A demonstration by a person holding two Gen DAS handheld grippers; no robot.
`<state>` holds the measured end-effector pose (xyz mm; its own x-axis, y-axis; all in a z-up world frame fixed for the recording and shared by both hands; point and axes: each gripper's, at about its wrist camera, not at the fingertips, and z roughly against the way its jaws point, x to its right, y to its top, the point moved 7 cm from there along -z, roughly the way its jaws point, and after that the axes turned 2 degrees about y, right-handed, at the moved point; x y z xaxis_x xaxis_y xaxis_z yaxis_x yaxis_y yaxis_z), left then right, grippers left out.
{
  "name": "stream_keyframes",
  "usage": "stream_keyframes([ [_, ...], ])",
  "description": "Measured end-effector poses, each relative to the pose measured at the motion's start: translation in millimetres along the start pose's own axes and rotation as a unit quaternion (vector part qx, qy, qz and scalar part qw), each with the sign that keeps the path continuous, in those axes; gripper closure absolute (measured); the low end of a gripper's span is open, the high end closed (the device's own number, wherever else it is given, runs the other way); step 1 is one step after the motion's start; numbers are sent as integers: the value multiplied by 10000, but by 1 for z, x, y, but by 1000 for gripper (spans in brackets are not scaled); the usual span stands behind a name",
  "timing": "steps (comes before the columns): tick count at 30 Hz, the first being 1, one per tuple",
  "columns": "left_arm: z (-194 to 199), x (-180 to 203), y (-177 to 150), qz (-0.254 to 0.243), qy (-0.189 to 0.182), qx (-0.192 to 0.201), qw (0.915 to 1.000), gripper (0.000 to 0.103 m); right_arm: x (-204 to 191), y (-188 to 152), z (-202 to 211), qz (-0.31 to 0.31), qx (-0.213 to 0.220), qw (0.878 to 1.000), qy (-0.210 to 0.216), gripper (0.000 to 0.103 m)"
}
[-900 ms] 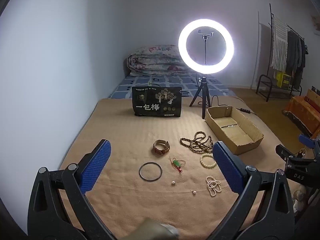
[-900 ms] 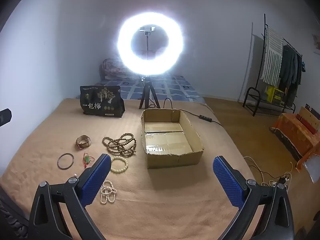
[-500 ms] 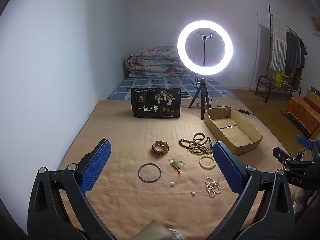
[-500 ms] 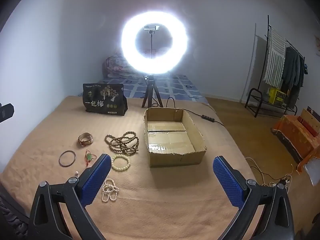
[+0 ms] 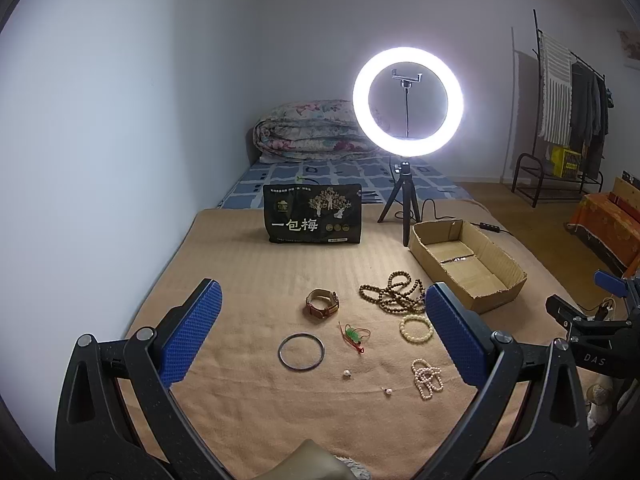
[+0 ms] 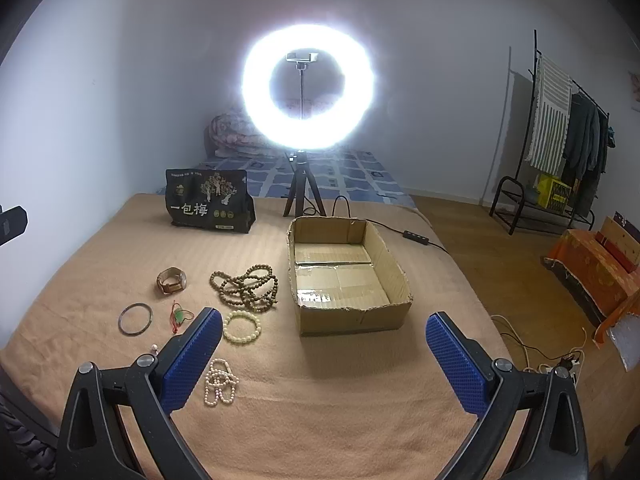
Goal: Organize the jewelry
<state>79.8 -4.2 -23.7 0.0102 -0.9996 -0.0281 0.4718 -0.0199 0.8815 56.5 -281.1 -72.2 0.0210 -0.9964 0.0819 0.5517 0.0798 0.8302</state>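
Observation:
Jewelry lies loose on a tan blanket (image 5: 248, 280): a brown-strapped watch (image 5: 322, 303), a dark bangle (image 5: 301, 351), a green pendant on red cord (image 5: 353, 334), a brown bead necklace (image 5: 394, 293), a cream bead bracelet (image 5: 416, 328), a pearl strand (image 5: 427, 374) and two small loose beads (image 5: 347, 373). An empty cardboard box (image 6: 344, 276) sits to the right of them. My left gripper (image 5: 322, 330) hovers open above the jewelry, holding nothing. My right gripper (image 6: 322, 354) is open and empty, in front of the box, with the pearl strand (image 6: 220, 382) by its left finger.
A black snack bag (image 5: 313, 220) stands at the back of the blanket. A lit ring light on a small tripod (image 5: 407, 102) stands behind the box, its cable (image 6: 416, 237) trailing right. A folded quilt (image 5: 308, 132), a clothes rack (image 6: 560, 136) and floor cables (image 6: 532, 352) lie beyond.
Both views have drifted slightly: the jewelry and box sit a little lower and nearer in the right wrist view. Both grippers stay open and no jewelry has moved.

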Motion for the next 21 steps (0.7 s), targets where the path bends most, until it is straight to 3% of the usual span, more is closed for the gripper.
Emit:
stream_keyframes([
  [2, 15, -4, -5, 9, -8, 60, 10000, 0, 0, 0, 0, 6, -2, 10000, -1, 0],
  [21, 15, -2, -4, 5, 1, 95, 10000, 0, -2, 0, -1, 3, -51, 10000, 41, 0],
])
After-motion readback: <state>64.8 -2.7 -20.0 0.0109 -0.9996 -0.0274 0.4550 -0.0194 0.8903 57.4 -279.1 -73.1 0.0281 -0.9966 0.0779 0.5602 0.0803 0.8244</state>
